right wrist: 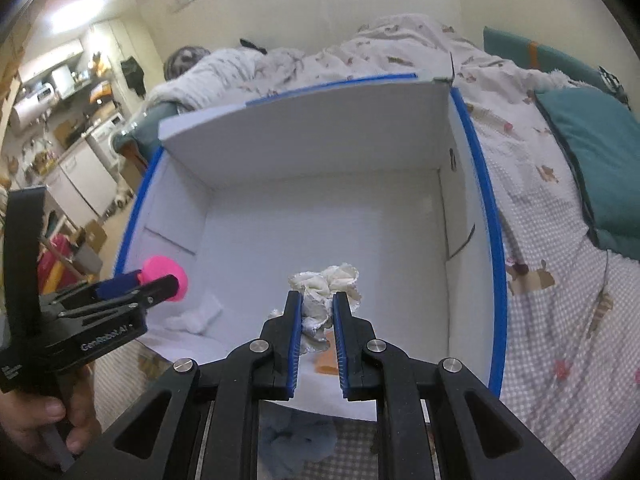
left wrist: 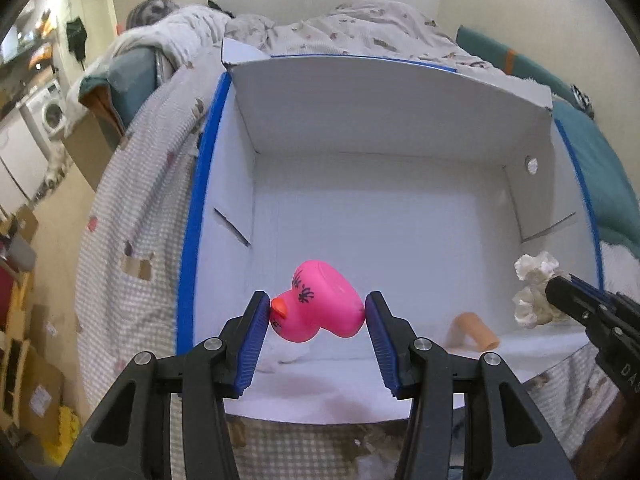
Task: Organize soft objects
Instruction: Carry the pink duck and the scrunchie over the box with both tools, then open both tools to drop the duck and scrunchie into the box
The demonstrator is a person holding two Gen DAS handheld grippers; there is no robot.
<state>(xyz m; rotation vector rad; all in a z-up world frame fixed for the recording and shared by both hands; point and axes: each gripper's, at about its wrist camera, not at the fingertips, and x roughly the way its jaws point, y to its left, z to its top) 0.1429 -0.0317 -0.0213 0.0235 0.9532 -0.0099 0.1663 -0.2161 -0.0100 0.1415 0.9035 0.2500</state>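
Pink rubber duck hangs pinched between the left gripper pads, low centre of frame, above the white box. Right gripper is clamped narrowly on a cream scrunchie over the box.

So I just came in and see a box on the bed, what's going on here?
A person is sorting soft things into a white box with blue edges on the bed. The left hand-held gripper is clamped on a pink rubber duck over the box's near left corner. The right hand-held gripper grips a crumpled white scrunchie over the near side. A white piece and an orange piece lie inside.
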